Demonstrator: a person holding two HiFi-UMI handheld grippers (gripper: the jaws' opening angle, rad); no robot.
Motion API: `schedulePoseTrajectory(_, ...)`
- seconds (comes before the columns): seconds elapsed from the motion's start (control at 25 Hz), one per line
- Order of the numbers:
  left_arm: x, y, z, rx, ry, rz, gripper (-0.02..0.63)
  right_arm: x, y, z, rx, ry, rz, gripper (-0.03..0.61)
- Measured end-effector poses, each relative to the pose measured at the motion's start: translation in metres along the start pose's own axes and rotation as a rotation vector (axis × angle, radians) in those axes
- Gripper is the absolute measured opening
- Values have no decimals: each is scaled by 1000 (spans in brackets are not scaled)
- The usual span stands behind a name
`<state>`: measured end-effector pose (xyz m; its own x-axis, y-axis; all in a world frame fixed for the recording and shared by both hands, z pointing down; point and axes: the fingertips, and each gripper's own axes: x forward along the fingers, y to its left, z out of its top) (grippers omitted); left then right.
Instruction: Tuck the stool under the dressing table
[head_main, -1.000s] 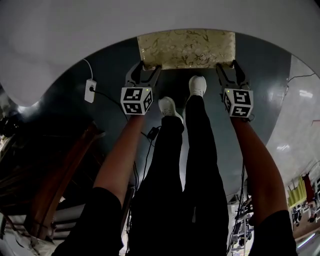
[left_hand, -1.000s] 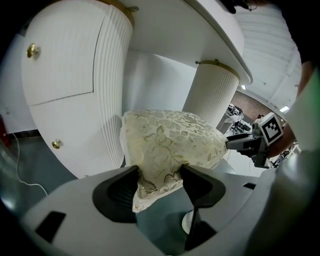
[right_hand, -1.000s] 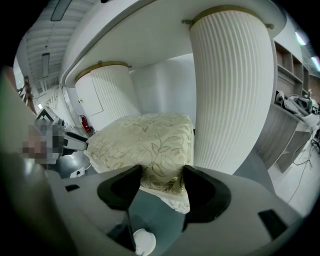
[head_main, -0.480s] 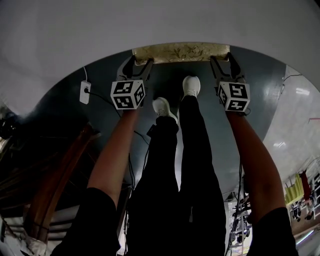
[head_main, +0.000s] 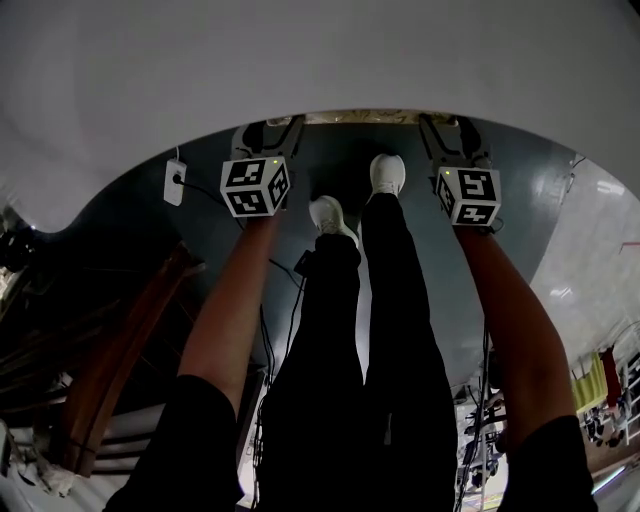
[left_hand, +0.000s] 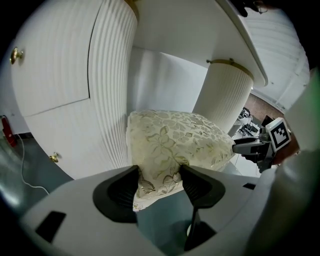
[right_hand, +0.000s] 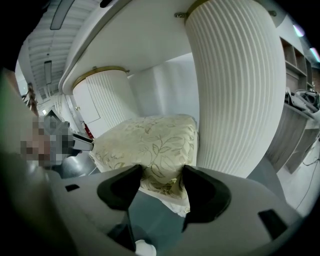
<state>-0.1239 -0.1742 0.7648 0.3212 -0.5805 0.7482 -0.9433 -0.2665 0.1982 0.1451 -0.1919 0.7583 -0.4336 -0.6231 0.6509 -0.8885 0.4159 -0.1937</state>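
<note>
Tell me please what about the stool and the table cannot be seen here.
- Stool legs: both gripper views, hidden beneath the cushion.
- Most of the stool: head view, covered by the dressing table top.
- Tips of the left gripper and right gripper: head view, under the table's edge.

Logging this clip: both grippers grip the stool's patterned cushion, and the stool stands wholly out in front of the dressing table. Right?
Not so. The left gripper and right gripper do grip the cushion, but the stool sits under the dressing table top; the right gripper view shows it.
</note>
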Motion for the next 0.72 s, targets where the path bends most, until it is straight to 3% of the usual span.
schedulePoseTrajectory(0.16,3,-5,3,-6,-10,-12,282,4,-10,5,-18,-14,22,262)
schedulePoseTrajectory(0.4,16,-21,16,-34,-24,-46,284,13,-39,30,-27,-41,-52,262)
schedulePoseTrajectory(0.6,29,-2,37,-37,-59,36,282,22,-36,38,-1,-34,-21,262)
schedulePoseTrajectory(0.72,30,8,44,-17,-63,30,281,27,-30,38,26,-49,-33,262)
